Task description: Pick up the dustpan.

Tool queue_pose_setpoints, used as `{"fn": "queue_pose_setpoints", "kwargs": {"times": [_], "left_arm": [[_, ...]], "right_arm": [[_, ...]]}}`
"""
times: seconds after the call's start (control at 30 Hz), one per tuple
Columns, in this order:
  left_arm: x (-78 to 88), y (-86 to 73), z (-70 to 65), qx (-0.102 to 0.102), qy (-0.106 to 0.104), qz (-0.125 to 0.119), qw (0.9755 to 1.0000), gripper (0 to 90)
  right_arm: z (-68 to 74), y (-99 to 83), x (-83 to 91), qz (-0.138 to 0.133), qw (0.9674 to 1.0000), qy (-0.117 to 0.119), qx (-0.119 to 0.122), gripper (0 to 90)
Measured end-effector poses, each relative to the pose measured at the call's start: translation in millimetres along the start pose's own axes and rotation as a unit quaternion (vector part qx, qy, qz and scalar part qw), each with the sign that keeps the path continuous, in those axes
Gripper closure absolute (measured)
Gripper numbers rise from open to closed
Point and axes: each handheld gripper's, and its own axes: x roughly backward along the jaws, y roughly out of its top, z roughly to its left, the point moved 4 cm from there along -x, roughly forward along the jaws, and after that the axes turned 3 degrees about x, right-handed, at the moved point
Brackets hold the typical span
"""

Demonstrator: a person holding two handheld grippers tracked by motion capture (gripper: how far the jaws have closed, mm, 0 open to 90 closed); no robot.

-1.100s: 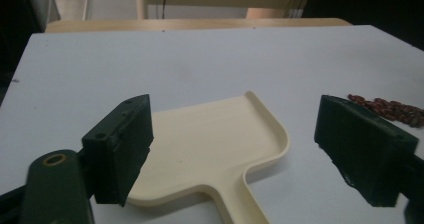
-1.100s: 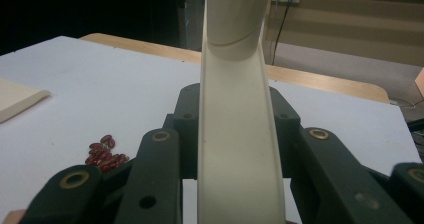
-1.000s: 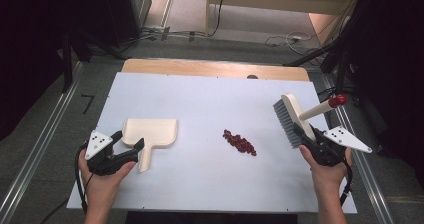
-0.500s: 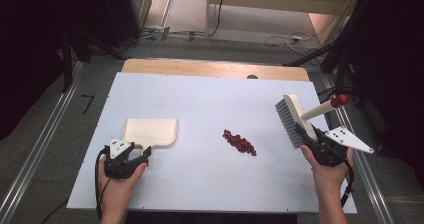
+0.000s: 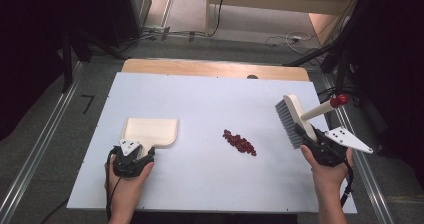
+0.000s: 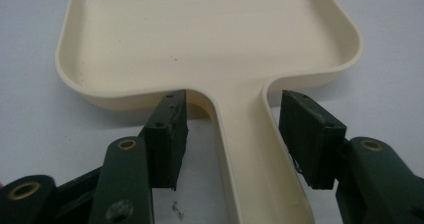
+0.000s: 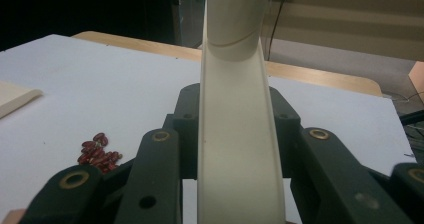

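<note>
A cream dustpan (image 5: 150,131) lies flat on the white table (image 5: 200,99) at the left, its handle pointing toward the person. My left gripper (image 5: 142,151) sits low at that handle. In the left gripper view the dustpan (image 6: 210,44) has its handle between the jaws of the left gripper (image 6: 240,119). The jaws have just been closing, and a thin gap still shows on each side. My right gripper (image 5: 307,136) is shut on a cream brush (image 5: 292,119) with grey bristles, held above the table at the right. A small pile of red beans (image 5: 240,143) lies mid-table.
The brush handle ends in a red tip (image 5: 339,100) pointing right. A wooden strip (image 5: 215,69) borders the table's far edge. In the right gripper view the beans (image 7: 97,151) lie left of the brush (image 7: 232,59). Metal rails run along the floor on both sides.
My left gripper has moved right and down from beside the dustpan to its handle, and its jaws have narrowed around the handle. The right gripper and the brush have stayed still.
</note>
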Motion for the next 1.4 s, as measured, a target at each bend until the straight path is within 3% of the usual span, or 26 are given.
{"fn": "queue_pose_setpoints", "kwargs": {"times": [0.13, 0.23, 0.4, 0.6, 0.7, 0.87, 1.13, 1.4], "left_arm": [[-1.7, -0.4, -3.5, -0.011, 0.023, -0.001, 0.9997, 50.7], [-2.1, -0.2, -4.2, -0.008, 0.032, -0.001, 0.9994, 56.6], [-2.5, 0.2, -3.3, -0.005, 0.034, -0.001, 0.9994, 64.4], [-1.5, 0.8, -0.2, -0.013, 0.020, -0.002, 0.9997, 65.4], [-0.8, 1.4, 0.8, -0.029, 0.004, -0.001, 0.9996, 65.6], [1.6, 3.9, -0.1, -0.051, -0.003, -0.010, 0.9987, 65.7], [16.1, 18.0, -1.5, -0.084, -0.024, -0.037, 0.9955, 65.8], [21.6, 26.4, -8.7, -0.114, -0.056, -0.038, 0.9912, 65.7]], "right_arm": [[-0.5, -0.6, -0.4, 0.001, 1.0000, 0.000, -0.001, 65.2], [-0.6, -1.2, -0.8, 0.002, 1.0000, -0.001, 0.000, 65.2], [0.4, -2.1, -1.6, 0.004, 1.0000, 0.000, 0.000, 65.2], [2.2, -3.0, -3.2, 0.007, 1.0000, 0.004, 0.004, 65.2], [2.8, -2.4, -3.2, 0.005, 1.0000, 0.003, 0.006, 65.2], [1.4, -2.0, -2.6, 0.004, 1.0000, 0.003, 0.003, 65.2], [0.3, -1.5, -2.1, 0.003, 1.0000, 0.003, 0.002, 65.2], [-0.7, -1.4, -1.6, 0.003, 1.0000, 0.001, 0.001, 65.2]]}}
